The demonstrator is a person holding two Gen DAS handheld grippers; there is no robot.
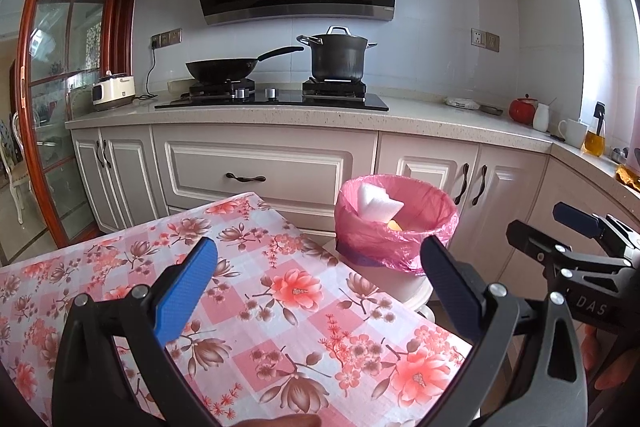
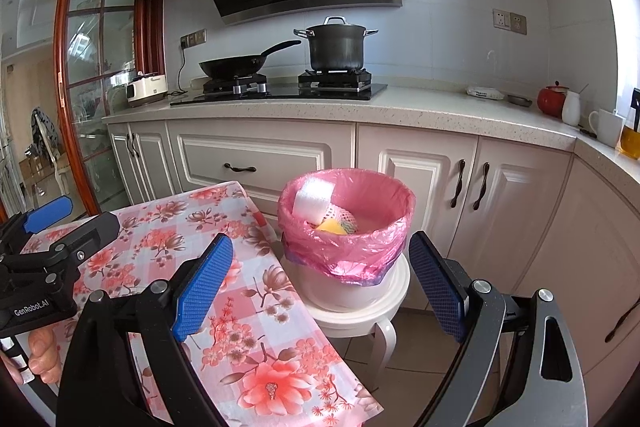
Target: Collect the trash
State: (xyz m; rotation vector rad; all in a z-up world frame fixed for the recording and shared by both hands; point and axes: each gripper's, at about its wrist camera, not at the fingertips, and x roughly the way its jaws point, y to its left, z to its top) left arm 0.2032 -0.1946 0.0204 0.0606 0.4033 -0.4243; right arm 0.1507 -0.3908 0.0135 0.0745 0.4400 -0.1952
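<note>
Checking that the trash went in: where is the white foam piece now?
The white foam piece lies inside the pink-lined bin, against its left wall above a yellow scrap, on the white stool right of the floral table.

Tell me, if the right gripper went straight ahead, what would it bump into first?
Probably the pink-lined trash bin on its white stool; the open right gripper points at it, though depth is hard to judge.

Bin (image 2: 346, 227) on stool (image 2: 360, 311) — right of table (image 2: 256, 307)
</note>
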